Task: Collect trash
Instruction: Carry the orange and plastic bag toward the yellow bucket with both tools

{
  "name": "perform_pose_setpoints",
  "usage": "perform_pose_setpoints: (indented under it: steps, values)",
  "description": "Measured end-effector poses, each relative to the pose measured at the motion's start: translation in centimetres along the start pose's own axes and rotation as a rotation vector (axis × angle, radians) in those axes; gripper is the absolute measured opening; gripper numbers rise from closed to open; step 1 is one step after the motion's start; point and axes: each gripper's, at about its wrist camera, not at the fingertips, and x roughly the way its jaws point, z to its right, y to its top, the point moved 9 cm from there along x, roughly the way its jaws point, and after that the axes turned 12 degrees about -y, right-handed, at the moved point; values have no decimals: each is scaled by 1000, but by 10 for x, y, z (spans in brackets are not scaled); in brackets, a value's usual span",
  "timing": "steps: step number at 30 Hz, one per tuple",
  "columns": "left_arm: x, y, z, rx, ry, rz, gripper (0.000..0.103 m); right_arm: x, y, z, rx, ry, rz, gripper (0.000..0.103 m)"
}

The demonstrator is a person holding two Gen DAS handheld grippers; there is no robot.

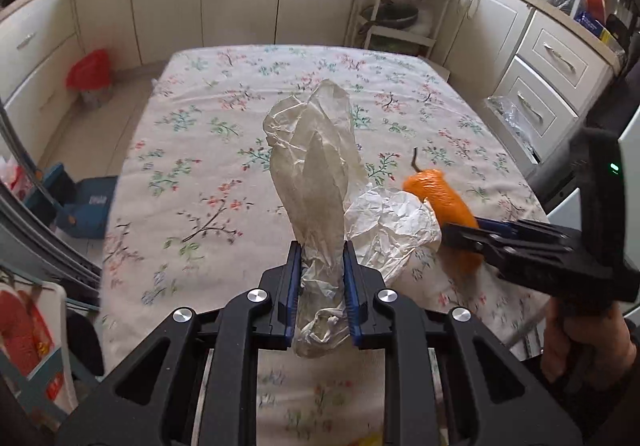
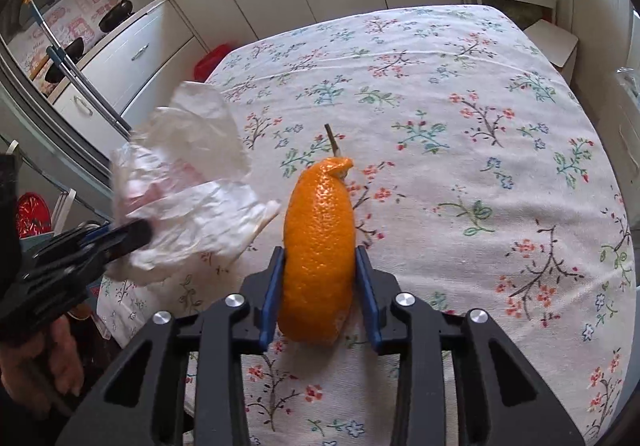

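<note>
Both pieces of trash are lifted clear of the floral-clothed bench (image 2: 460,94) for carrying off — the left gripper (image 1: 320,286) pinches a crumpled plastic bag (image 1: 316,166); the right gripper (image 2: 320,286) clamps an orange peel (image 2: 318,246).

Crumpled plastic wrap (image 1: 316,182): translucent, off-white, heavily creased. Bunched lower end sits between two blue pads; upper part stands upright, fanning toward 12 o'clock in the left wrist view. A wrinkled lobe spills toward 3 o'clock, touching the peel in that view.

Orange peel (image 2: 318,246): bright orange, pebbled skin, long curled strip, upright, thin brown stem at 12 o'clock. Lower part sits between blue pads; wrap lies at its 9 o'clock.
</note>
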Motion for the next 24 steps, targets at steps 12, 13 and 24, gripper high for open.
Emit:
perform_pose_setpoints:
  steps: [12,13,24]
  values:
    - [-35,7,-2,1,10,117,19,-31,9,6,101,69,57,29]
    - [-36,8,-1,7,13,120,19,-31,11,8,111,73,58,29]
    - [-39,14,9,42,35,140,19,-49,15,11,164,130,82,29]
